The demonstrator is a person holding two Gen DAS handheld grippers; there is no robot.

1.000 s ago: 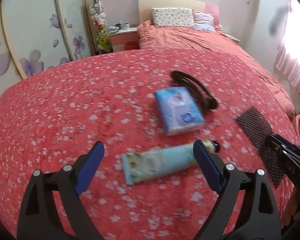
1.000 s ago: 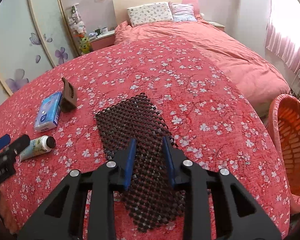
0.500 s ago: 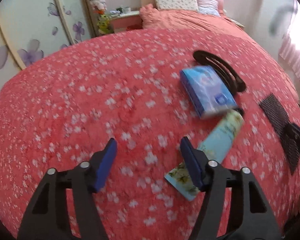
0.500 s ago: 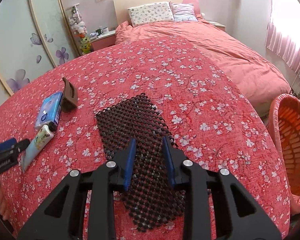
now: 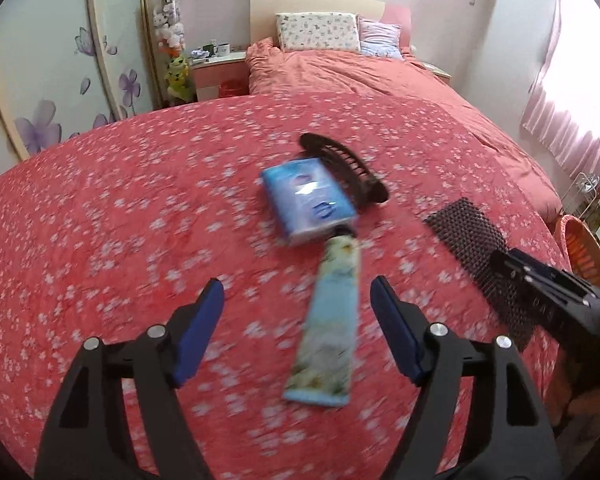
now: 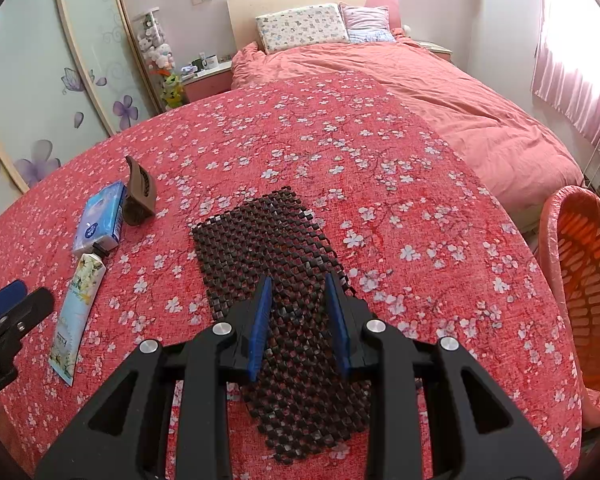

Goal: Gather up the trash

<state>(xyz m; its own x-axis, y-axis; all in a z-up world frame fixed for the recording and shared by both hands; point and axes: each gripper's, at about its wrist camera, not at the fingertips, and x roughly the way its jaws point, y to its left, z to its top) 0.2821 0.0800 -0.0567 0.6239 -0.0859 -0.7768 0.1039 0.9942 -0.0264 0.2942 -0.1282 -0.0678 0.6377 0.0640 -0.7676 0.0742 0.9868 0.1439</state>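
left gripper (image 5: 298,312) is held with fingers wide apart, nothing between the pads; the pale blue tube (image 5: 331,320) is seen lying lengthwise in the gap, flat on the red floral bedspread (image 5: 120,220). tube's cap end is touching (or just short of, blur makes it hard to tell) the blue tissue pack (image 5: 307,200). a dark brown hair clip (image 5: 343,168) is seen just behind the pack.

right gripper (image 6: 300,320) is held over the near end of the dark beaded mat (image 6: 276,264), fingers partly apart with the mat visible between them; contact with the mat cannot be told. nothing is gripped.

orange basket (image 6: 583,292) is seen at the right edge, beside the bed, well apart from tube and pack. pillows (image 6: 303,26) are at the headboard.
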